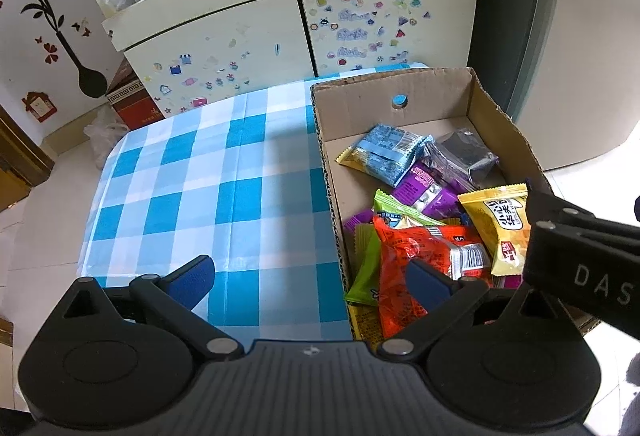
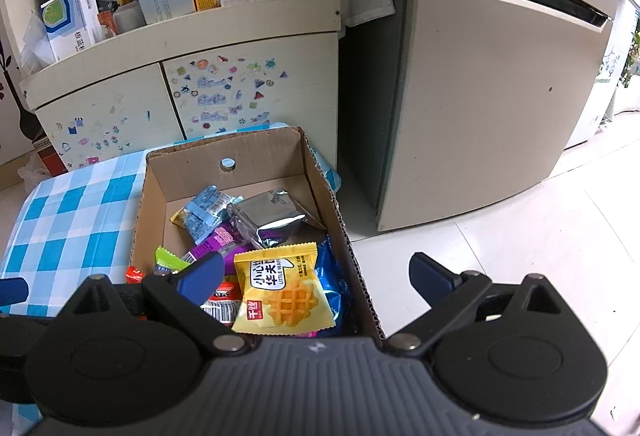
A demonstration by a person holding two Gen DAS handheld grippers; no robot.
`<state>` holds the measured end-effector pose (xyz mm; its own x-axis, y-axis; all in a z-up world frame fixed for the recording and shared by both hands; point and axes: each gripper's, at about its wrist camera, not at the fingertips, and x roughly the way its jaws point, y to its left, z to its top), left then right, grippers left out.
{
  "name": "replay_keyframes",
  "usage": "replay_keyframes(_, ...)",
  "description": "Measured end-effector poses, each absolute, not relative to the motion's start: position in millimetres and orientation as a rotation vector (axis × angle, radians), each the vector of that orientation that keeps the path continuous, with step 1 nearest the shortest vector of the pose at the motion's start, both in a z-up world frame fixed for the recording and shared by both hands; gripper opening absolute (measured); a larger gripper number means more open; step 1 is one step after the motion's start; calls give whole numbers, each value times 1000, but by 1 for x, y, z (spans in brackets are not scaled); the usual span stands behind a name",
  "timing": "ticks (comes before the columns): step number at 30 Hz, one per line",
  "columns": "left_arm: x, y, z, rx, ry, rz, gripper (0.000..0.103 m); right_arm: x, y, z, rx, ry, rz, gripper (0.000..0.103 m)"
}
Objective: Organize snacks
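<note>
Both sets of blue-padded fingers stand spread wide, nothing between them: left gripper (image 1: 310, 274) straddling the near left wall of the cardboard box (image 1: 434, 85), one finger over the checked tablecloth (image 1: 208, 171), the other over the orange packet (image 1: 404, 264); right gripper (image 2: 316, 276) over the box's near right corner, its outer finger out past the wall above the tiled floor (image 2: 520, 220). Snacks all appear to be inside the box already: yellow waffle packet (image 2: 282, 288) on top at the near end, a silver pouch (image 2: 272, 220) and a blue-grey packet (image 2: 206, 211) further back, purple, green and blue wrappers wedged between. No loose packet visible on the cloth. Judgement: gathering looks done or near it; remaining work, if any, is tidying the heap. Risks: box sits at the table's right edge, so a finger catching the low wall could shove it off. Wrappers are slick and overlapping; a pinch on one may drag its neighbour out. The two grippers are close together, so collision is possible.
</note>
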<state>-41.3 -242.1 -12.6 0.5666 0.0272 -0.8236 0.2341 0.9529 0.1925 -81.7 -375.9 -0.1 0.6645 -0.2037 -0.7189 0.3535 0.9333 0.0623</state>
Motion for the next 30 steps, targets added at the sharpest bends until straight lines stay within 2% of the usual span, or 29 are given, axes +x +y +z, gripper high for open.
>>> replay_keyframes(30, -44, -242, -15, 272, 976, -147, 103, -82, -375, -1, 204, 780, -319, 99)
